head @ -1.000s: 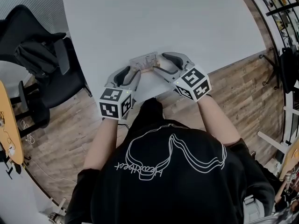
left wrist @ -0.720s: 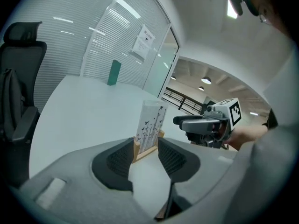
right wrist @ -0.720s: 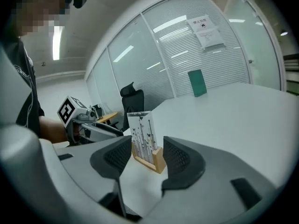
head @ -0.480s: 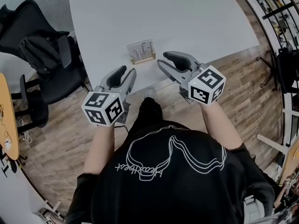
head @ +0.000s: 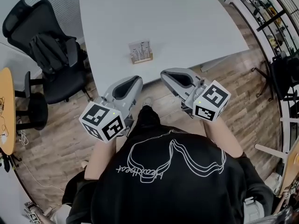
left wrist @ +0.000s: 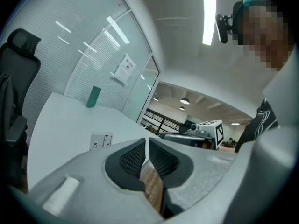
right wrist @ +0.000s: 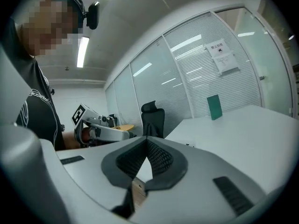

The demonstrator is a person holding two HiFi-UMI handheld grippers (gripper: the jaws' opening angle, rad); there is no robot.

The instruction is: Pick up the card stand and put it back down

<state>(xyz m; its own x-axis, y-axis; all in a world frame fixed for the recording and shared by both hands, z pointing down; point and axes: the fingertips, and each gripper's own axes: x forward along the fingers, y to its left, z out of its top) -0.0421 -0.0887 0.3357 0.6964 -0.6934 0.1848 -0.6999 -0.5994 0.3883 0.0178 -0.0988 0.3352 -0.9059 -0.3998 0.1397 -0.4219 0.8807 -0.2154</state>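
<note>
The card stand, a small wooden base holding a white printed card, stands upright on the white table near its front edge. It also shows in the left gripper view as the card stand, beyond the jaws. Both grippers hang off the table, over the floor in front of the person. The left gripper has its jaws closing, drawn to a thin slit with nothing between them. The right gripper is shut and empty, its tips touching. Neither touches the stand.
A black office chair with a dark garment on it stands left of the table. A round orange table is at the far left, shelving at the right. A green upright object stands at the table's far side.
Both grippers have drawn back from the card stand toward the person and off the table. Their jaws went from wide open to closed. The stand stays on the table.
</note>
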